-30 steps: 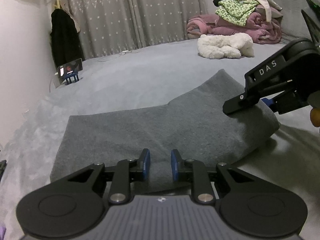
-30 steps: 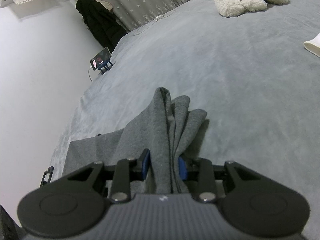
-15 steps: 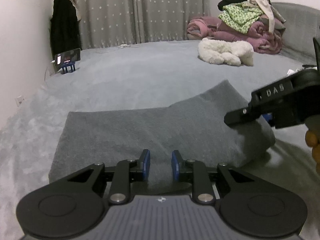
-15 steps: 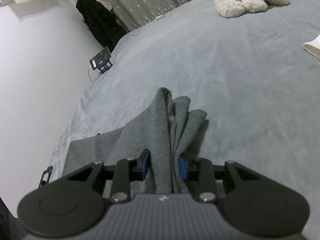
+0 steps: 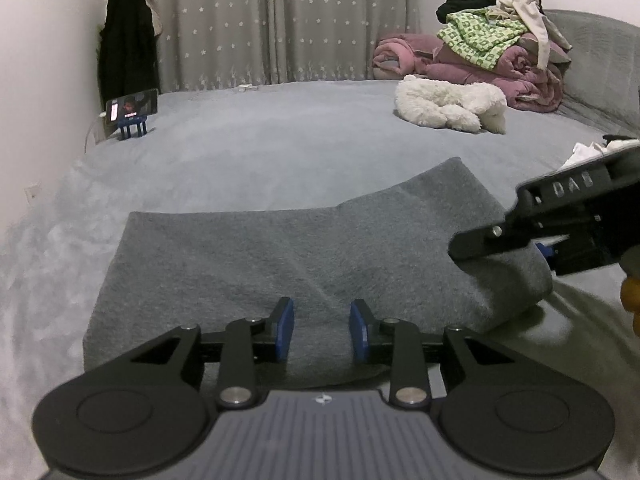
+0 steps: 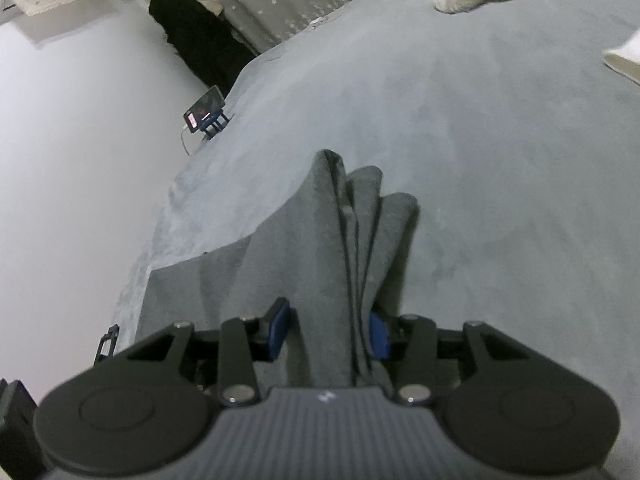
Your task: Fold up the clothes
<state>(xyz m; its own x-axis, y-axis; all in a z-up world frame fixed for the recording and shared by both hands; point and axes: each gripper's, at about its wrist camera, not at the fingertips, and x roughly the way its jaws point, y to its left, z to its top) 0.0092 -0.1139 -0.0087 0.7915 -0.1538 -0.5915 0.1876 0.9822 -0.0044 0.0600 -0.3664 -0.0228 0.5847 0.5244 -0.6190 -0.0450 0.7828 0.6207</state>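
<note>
Bunching between the right gripper (image 6: 328,334) fingers, the grey garment (image 6: 324,264).

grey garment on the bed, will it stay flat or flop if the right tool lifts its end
The grey garment will likely flop: where the right tool pinches it, the cloth bunches into several draped layers. It probably drags rather than slides, as both it and the bed cover look fuzzy. It seems fairly thick, so the fold may hold.
</note>
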